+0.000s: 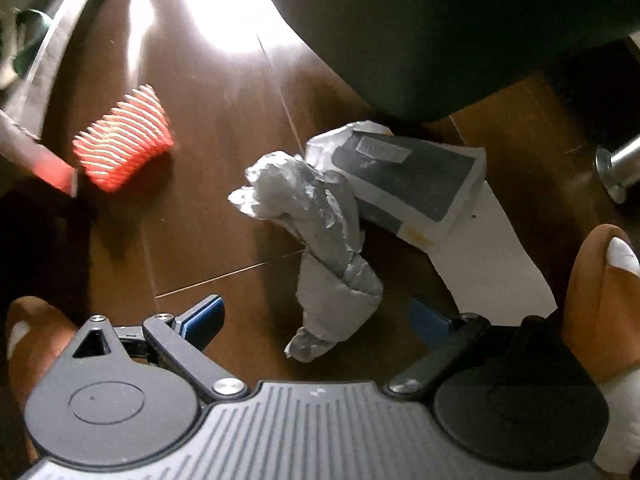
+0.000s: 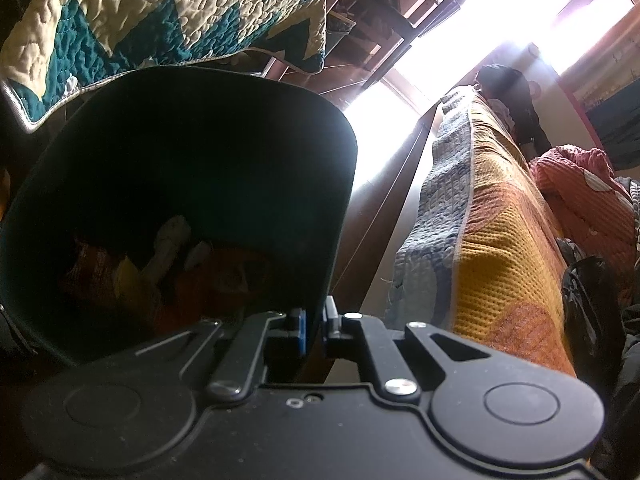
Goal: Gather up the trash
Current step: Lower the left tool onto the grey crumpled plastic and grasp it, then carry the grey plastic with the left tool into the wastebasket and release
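A crumpled silver-grey wrapper lies on the dark wooden floor. My left gripper points down at it, open, and the wrapper's near end sits between the blue pads without touching them. A folded paper package with a dark panel and a white sheet lie just behind the wrapper. My right gripper is shut on the rim of a dark bin, which holds some trash. The same bin looms at the top right of the left wrist view.
A red-and-white striped item lies on the floor to the left. A person's orange slippers stand on either side of the left gripper. A metal leg is at the right. Quilted bedding and an orange blanket flank the bin.
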`<state>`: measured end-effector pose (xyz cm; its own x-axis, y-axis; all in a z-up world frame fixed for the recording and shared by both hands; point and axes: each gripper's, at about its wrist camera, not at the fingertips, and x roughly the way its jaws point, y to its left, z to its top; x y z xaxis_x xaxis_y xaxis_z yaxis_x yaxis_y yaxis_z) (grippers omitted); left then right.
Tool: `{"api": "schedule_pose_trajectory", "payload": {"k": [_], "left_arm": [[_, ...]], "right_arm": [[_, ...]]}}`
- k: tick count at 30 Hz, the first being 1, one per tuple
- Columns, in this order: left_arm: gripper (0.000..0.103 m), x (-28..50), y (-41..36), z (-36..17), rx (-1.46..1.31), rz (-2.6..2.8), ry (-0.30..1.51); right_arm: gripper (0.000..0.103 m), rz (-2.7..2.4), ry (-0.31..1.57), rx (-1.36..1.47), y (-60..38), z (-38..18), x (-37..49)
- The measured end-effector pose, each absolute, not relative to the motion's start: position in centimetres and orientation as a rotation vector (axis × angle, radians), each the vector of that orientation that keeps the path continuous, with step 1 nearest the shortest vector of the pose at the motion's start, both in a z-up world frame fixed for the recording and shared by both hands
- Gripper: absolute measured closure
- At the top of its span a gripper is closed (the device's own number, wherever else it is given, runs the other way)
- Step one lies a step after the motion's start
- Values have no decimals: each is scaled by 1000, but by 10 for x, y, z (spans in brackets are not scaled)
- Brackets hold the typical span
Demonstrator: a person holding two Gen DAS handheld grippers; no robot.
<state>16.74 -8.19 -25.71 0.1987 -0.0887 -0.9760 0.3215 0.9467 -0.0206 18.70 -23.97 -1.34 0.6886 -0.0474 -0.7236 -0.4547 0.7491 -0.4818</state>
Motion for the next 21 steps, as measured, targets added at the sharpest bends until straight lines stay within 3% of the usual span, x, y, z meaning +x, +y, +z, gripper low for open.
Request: {"api": "schedule_pose_trajectory", "payload": {"k": [3, 7, 11, 12, 21], "left_arm": [[8, 172, -88, -263, 222, -308, 1351], [33, 176, -95, -276, 242, -314, 1392], [46, 175, -96, -282, 241, -314, 1415], [56, 175, -97, -284, 244, -313, 1426], [59, 172, -80, -270, 184, -263, 1418]], "right_arm": [[96, 251, 788, -697, -240, -13, 188], [96, 251, 788, -692, -241, -13, 189], [96, 250, 786, -690, -240, -13, 190], [96, 249, 786, -689, -240, -13, 190], [96, 233, 790, -678, -241, -14, 192]]}}
